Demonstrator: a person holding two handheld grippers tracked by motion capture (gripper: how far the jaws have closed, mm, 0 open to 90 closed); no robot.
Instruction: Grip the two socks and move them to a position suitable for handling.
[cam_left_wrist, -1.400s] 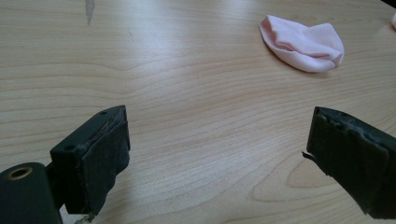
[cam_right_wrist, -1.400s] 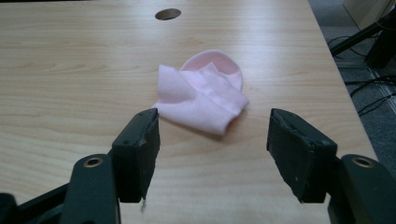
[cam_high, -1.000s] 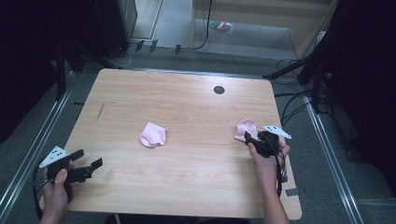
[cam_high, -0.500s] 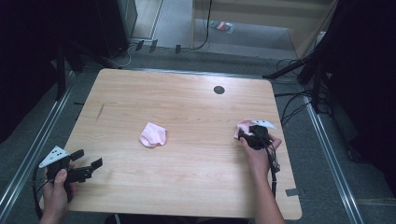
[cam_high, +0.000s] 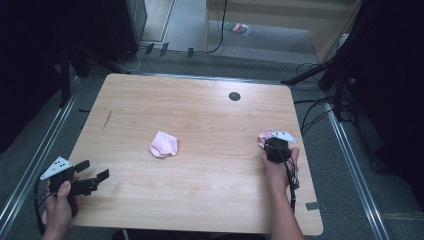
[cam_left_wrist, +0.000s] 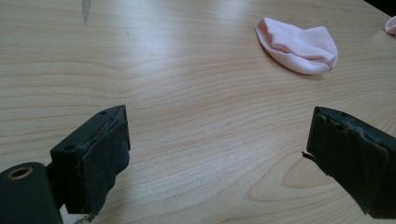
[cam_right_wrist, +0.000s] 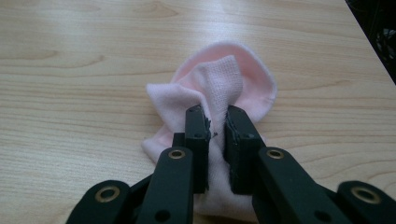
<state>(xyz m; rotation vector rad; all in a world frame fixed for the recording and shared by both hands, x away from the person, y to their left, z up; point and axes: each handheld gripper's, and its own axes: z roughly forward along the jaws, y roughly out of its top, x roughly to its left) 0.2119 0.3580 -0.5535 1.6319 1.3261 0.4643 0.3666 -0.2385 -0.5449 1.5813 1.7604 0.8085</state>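
My right claw (cam_right_wrist: 215, 122) pinches a fold of the pink sock (cam_right_wrist: 219, 79) on the tabletop (cam_high: 200, 115), while my left claw (cam_left_wrist: 219, 144) gapes wide, empty.

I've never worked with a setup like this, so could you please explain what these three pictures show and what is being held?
A person sits at a wooden table holding a hand-operated two-jaw tool in each hand. The high view looks down from above; the other two pictures come from cameras riding on each tool. Two pink socks lie on the table. The right tool has its jaws pinched on a fold of the sock near the right edge. The left tool, jaws wide apart, hovers near the table's front left corner, holding nothing, with the other sock lying farther off at mid-table.
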